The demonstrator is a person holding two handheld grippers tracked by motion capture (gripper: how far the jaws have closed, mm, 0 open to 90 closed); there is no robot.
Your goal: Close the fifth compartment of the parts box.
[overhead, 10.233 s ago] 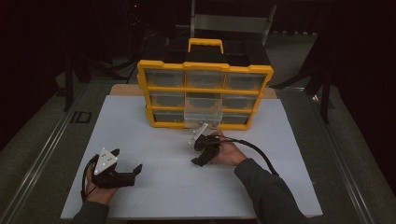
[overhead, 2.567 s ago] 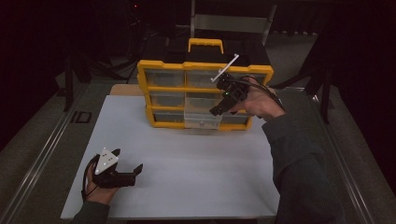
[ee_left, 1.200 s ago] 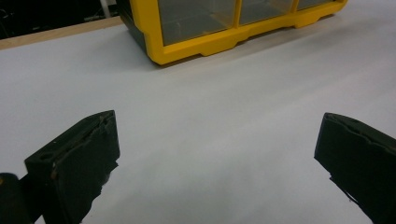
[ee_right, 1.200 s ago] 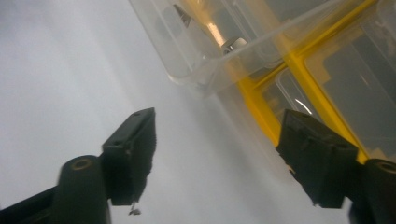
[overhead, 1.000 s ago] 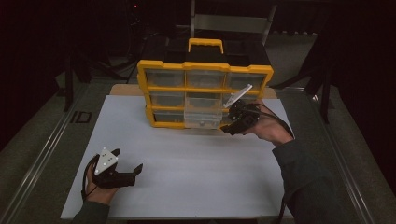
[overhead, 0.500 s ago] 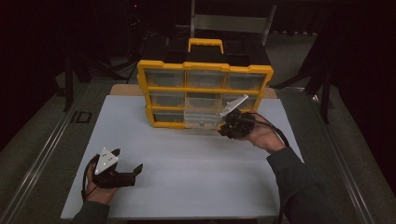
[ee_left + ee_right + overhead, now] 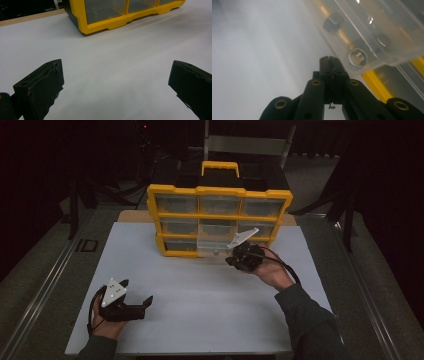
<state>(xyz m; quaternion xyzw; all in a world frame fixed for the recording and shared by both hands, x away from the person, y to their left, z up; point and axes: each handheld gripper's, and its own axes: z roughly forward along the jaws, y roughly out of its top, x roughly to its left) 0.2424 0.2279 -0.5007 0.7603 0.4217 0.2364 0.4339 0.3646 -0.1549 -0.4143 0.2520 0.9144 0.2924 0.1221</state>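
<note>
The counter [image 7: 200, 290], covered in a white sheet, carries a yellow plastic organiser cabinet with clear drawers and a top handle [image 7: 219, 220], which stands just beyond the right gripper [image 7: 239, 261] and well away from the left gripper [image 7: 137, 306]. From the cabinet's bottom row a clear plastic drawer [image 7: 215, 249] sticks out toward the person, its long axis running front to back, and the right gripper sits just beside its front corner, low to the sheet. In the right gripper view the drawer [image 7: 372, 32] lies up and to the right of the gripper's tips [image 7: 329, 65], very near them, though I cannot tell whether they touch it; steel nuts and bolts [image 7: 357, 57] show through its floor. The jaws have just been closing and are now clenched flat together with nothing between them. So the right hand is the nearer one by far, and any push to seat the drawer would, I judge, run along that front-to-back axis into the cabinet. The left gripper [image 7: 115, 82] rests on the sheet, released, jaws spread wide and empty, the cabinet's lower corner [image 7: 105, 22] far ahead of it.
</note>
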